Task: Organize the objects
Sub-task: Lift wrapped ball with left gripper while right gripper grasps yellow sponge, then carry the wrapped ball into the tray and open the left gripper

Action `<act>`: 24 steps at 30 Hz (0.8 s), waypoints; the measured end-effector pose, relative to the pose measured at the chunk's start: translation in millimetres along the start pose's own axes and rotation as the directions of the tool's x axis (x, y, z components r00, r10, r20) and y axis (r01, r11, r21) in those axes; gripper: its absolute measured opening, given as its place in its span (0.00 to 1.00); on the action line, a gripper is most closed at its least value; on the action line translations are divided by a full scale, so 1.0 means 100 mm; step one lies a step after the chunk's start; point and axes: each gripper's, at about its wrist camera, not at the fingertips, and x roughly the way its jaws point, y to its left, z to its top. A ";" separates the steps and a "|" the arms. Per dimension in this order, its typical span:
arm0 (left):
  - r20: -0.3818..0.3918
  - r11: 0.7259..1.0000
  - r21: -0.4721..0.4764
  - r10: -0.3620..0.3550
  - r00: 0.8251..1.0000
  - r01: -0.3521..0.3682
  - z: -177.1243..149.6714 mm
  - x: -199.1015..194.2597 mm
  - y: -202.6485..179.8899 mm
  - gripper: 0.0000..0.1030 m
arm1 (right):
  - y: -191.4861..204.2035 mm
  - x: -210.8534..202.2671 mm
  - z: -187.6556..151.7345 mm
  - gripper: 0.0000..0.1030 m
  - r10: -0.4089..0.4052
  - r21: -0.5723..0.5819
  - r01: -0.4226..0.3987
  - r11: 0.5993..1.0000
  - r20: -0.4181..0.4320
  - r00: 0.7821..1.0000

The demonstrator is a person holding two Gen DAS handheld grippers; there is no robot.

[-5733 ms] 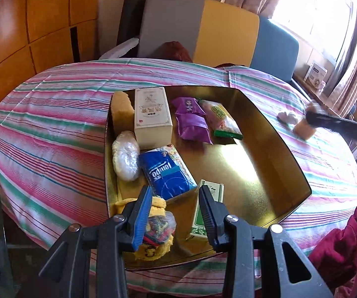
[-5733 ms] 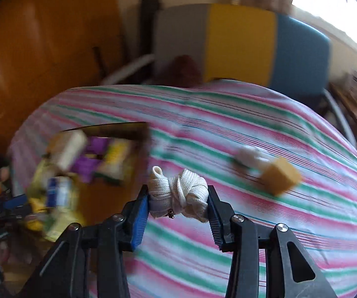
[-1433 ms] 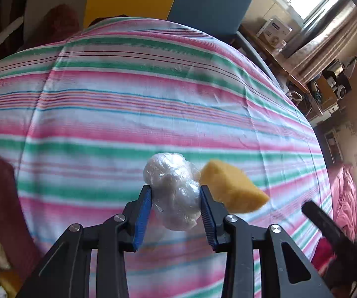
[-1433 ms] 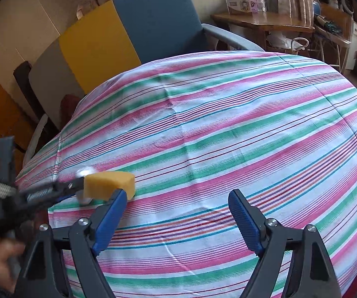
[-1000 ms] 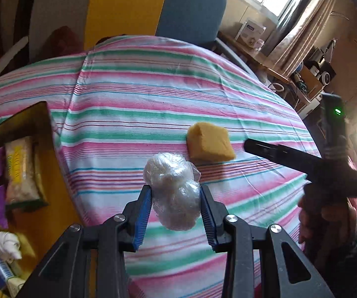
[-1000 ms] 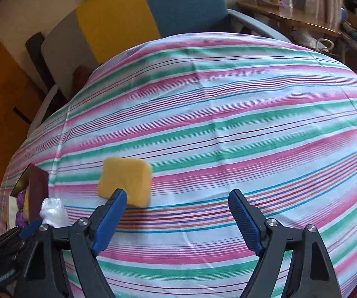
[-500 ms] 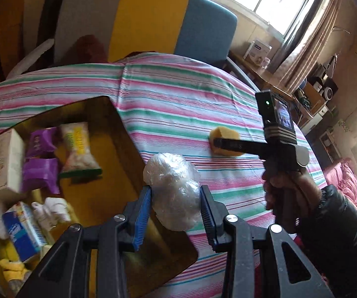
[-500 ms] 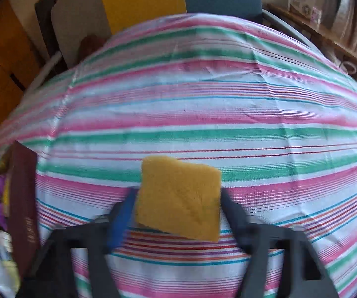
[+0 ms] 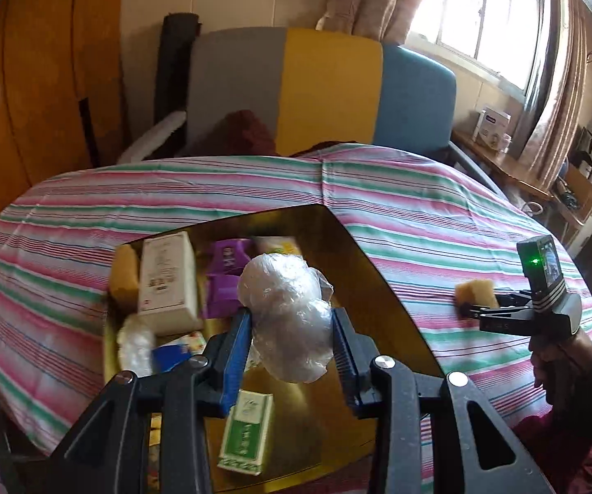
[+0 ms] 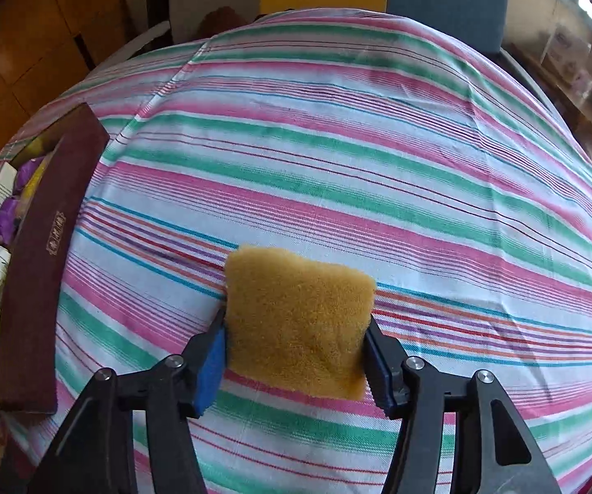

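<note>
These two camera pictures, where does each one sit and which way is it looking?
Left wrist view: sits on the left gripper, looking down over the gold tray; its fingers clamp a plastic-wrapped bundle, and the person's other hand shows at right.
Right wrist view: sits on the right gripper, looking down at the striped tablecloth; its fingers press a yellow sponge.
Shared: sponge, tray, tablecloth, the colourful chair.
</note>
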 end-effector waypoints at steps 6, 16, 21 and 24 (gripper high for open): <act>-0.002 1.000 -0.010 0.022 1.000 -0.022 -0.13 -0.08 0.11 0.37 | 0.02 0.00 0.00 0.57 -0.010 -0.011 0.010 1.000 0.014 1.000; 0.001 0.999 -0.016 0.029 1.000 -0.029 -0.18 -0.15 0.19 0.37 | 0.01 0.01 -0.02 0.57 -0.004 -0.017 0.005 1.000 0.021 1.000; -0.006 0.999 -0.015 0.031 1.000 -0.031 -0.20 -0.15 0.21 0.37 | 0.01 0.01 -0.02 0.57 -0.005 -0.021 0.006 1.000 0.023 1.000; -0.010 0.999 -0.016 0.034 0.999 -0.034 -0.21 -0.14 0.22 0.37 | 0.01 0.01 -0.02 0.57 -0.007 -0.024 0.007 1.000 0.023 1.000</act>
